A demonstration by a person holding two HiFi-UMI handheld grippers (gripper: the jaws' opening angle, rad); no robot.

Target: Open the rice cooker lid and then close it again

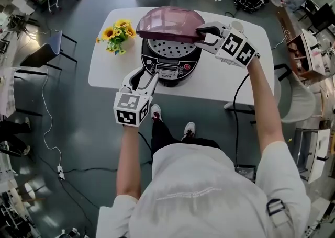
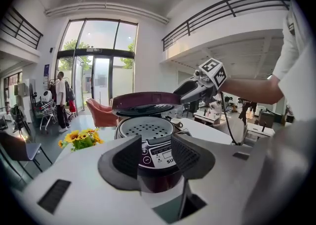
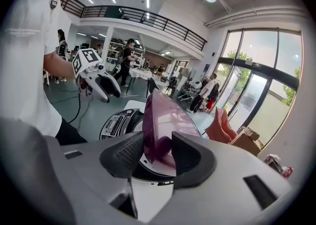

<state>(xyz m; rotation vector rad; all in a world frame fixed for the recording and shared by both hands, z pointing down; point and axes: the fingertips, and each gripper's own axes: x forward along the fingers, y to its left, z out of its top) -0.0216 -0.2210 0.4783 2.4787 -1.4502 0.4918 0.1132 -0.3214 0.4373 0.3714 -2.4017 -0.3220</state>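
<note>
My right hand-held gripper [image 1: 203,35] seems pinched on the rim of the stiff, light, hinged lid [image 1: 170,21], half-raised over the rice cooker [image 1: 170,63] mid-counter [image 1: 104,72], while my left hand-held gripper [image 1: 148,75] hangs wide, empty.

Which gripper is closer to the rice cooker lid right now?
Right. The right gripper has the edge of the raised lid between its jaws; the left gripper is open, down by the cooker's front panel.
</note>
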